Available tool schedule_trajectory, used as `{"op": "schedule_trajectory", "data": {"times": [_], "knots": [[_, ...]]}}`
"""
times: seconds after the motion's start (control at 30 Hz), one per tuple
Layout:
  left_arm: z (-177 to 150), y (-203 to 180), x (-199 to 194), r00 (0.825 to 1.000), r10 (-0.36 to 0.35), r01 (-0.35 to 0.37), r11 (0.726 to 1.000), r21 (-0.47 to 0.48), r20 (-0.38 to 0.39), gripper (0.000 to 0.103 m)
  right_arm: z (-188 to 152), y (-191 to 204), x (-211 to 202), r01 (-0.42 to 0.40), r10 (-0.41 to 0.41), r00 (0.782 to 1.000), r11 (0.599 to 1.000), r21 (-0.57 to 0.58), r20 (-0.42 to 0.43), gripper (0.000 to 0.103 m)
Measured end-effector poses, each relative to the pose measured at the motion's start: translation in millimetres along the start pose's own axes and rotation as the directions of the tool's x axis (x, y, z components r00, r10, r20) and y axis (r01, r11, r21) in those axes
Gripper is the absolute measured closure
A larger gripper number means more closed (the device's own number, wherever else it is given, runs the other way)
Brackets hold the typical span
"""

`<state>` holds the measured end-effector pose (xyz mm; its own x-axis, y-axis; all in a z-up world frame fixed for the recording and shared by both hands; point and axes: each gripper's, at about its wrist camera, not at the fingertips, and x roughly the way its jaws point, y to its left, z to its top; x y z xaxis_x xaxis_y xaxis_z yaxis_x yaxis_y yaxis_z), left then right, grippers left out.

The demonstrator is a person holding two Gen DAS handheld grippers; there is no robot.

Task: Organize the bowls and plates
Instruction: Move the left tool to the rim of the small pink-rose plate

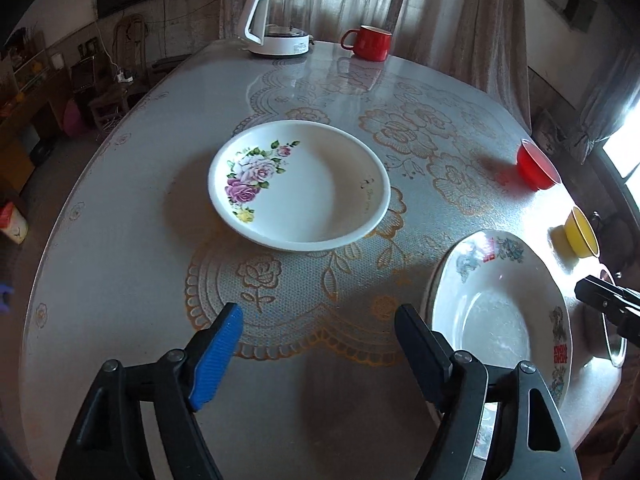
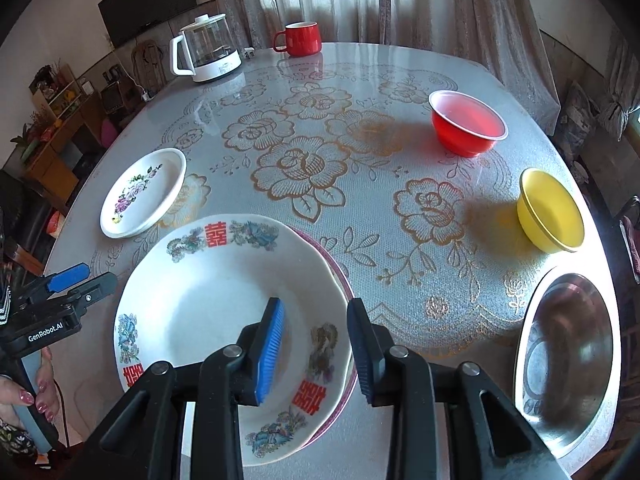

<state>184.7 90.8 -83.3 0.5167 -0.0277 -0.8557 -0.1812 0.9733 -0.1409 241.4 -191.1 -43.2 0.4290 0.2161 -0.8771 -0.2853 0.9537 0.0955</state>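
Bench (image 2: 400, 280) with lace-pattern cover: left tool (image 1: 318, 320) spread wide and empty near the rose plate (image 1: 298, 184); right tool (image 2: 316, 344) narrowed but gripping nothing, straddling the right rim of the dragon plate (image 2: 216, 288) stacked on another plate; red bowl (image 2: 466, 126) and yellow bowl (image 2: 550, 210) far right.

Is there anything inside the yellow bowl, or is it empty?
Empty. The right wrist view looks down into the yellow bowl, and only its bare yellow inside shows. It stands upright on the table, apart from the red bowl.
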Motion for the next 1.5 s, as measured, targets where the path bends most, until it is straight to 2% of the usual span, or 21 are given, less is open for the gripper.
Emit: {"op": "schedule_trajectory", "data": {"times": [0.07, 0.13, 0.27, 0.33, 0.53, 0.8, 0.97, 1.17, 1.27, 1.5], "knots": [[6.6, 14.0, -0.8, 1.0, 0.025, -0.025, 0.999, -0.024, 0.004, 0.018, 5.7, 4.5, 0.7, -0.015, 0.015, 1.0, 1.0, 0.003, 0.003, 0.07], [12.7, 28.1, -2.6, 0.999, 0.044, -0.043, 0.998, -0.051, 0.013, 0.017, 10.8, 11.5, 2.4, -0.019, 0.019, 1.0, 1.0, -0.002, 0.003, 0.063], [23.6, 48.0, -2.4, 0.998, 0.059, -0.056, 0.994, -0.092, 0.021, 0.011, 22.9, 32.1, 7.9, -0.033, 0.033, 0.999, 0.999, -0.041, -0.002, 0.058], [30.9, 56.2, -0.9, 0.998, 0.051, -0.049, 0.993, -0.106, 0.02, 0.009, 29.9, 45.4, 10.8, -0.045, 0.045, 0.999, 0.997, -0.063, -0.006, 0.055], [55.9, 74.4, 8.9, 1.0, 0.02, -0.017, 0.99, -0.137, 0.018, 0.008, 57.3, 87.0, 25.8, -0.098, 0.097, 0.995, 0.989, -0.109, -0.013, 0.055], [83.3, 89.5, 32.1, 1.0, -0.019, 0.019, 0.994, -0.11, -0.001, 0.008, 94.7, 114.9, 71.1, -0.177, 0.176, 0.982, 0.984, -0.013, -0.074, 0.055], [94.7, 93.8, 51.8, 0.999, -0.044, 0.041, 0.995, -0.087, -0.024, 0.01, 109.5, 124.4, 98.0, -0.159, 0.159, 0.982, 0.987, 0.004, -0.1, 0.055], [103.9, 90.1, 71.3, 0.995, -0.08, 0.076, 0.995, -0.063, -0.059, 0.017, 126.1, 133.9, 122.1, -0.143, 0.14, 0.982, 0.99, -0.012, -0.124, 0.055], [104.7, 86.1, 74.5, 0.994, -0.094, 0.091, 0.995, -0.042, -0.058, 0.022, 130.0, 138.3, 131.5, -0.146, 0.142, 0.98, 0.989, -0.019, -0.141, 0.061], [105.7, 80.8, 84.3, 0.99, -0.111, 0.111, 0.994, -0.003, -0.086, 0.042, 128.0, 148.4, 146.3, -0.148, 0.14, 0.975, 0.988, -0.033, -0.171, 0.065]]}}
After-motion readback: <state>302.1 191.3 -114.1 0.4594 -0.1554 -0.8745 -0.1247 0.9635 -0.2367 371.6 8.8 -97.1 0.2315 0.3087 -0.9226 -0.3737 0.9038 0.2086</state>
